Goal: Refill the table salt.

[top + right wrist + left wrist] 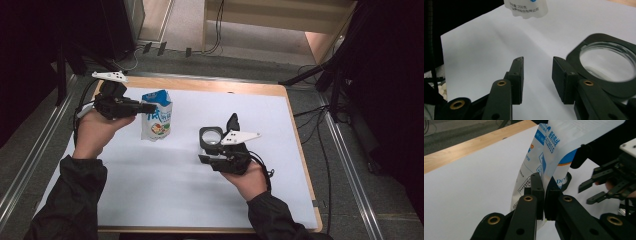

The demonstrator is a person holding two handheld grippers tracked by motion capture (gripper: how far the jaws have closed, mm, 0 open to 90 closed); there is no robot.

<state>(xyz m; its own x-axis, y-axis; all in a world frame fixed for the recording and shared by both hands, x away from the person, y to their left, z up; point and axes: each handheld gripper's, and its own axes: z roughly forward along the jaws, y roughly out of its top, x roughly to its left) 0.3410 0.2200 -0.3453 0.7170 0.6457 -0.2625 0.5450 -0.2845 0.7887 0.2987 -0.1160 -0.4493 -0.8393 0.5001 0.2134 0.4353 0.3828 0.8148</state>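
White paper (165, 175) covers the table; the left gripper (145, 107) pinches the upright pouch (157, 115), long axis vertical. Right of the pouch, the right gripper (537, 72) gapes beside a magnifier (609, 62).

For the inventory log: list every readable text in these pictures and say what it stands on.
"250" with Chinese characters too blurred to read: lower edge of the pouch.
"Di", cut off: the pouch's face, beside the left gripper, whose jaws pinch it.
Blue Chinese print and digits near the pouch's top: too tilted to read.
Magnifier: none.
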